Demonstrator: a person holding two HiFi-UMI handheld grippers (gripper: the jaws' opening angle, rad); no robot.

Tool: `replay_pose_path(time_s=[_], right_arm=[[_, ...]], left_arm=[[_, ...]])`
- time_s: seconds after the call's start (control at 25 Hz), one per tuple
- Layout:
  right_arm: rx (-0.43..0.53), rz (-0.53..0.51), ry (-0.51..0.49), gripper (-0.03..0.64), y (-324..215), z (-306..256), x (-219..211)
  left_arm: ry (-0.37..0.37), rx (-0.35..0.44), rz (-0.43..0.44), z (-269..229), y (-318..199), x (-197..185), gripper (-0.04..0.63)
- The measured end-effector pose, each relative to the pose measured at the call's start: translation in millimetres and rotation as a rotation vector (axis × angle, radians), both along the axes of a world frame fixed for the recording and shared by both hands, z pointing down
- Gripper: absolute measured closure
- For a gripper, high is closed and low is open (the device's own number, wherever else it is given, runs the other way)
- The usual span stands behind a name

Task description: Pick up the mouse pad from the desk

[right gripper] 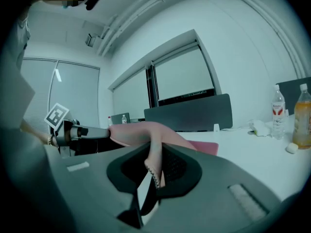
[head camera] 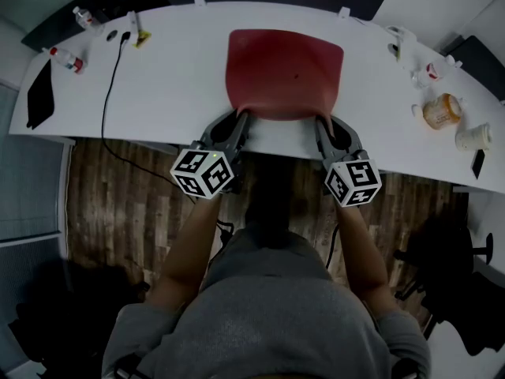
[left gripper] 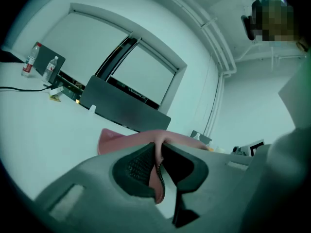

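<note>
We are mid-lift: left gripper [head camera: 243, 118] and right gripper [head camera: 322, 121] each clamp a near corner of the red mouse pad [head camera: 284, 73] above the white desk [head camera: 173, 77], which next needs an even raise.

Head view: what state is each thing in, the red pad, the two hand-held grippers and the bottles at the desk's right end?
mouse pad: bent, near edge lifted.
left hand-held gripper: shut on the mouse pad.
right hand-held gripper: shut on the mouse pad.
orange bottle: upright, capped.
clear bottle: upright, capped.
</note>
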State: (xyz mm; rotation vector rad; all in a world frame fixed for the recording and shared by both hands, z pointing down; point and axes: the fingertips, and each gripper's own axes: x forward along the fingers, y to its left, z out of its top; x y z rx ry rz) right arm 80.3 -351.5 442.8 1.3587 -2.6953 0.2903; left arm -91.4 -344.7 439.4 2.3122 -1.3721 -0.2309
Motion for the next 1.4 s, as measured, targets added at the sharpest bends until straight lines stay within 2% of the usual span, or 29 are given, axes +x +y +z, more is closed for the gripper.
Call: replay_pose_path(time_s=[0.24,0.4,0.84,1.04,1.4], right_arm=[[0.091,-0.014,-0.094,0.578,31,-49,5],[0.159,-0.031,-0.155,0.578,52,-91,4],[0.346,-0.105,-0.245,0.577,100,-201,12],[0.4,-0.163,-0.27,0.577,123,-237,11],[0.393,-0.246,-0.238,0.577,151,-258,4]], left_arm=[[-0.001,0.142,0.021,-62,28,8,0.545],[0.037,0.217,0.036,-106,49,11,0.545],[0.104,0.44,0.121,-219,95,24,0.541],[0.109,0.475,0.145,-250,113,24,0.54],[0.077,0.48,0.163,-266,134,17,0.538]])
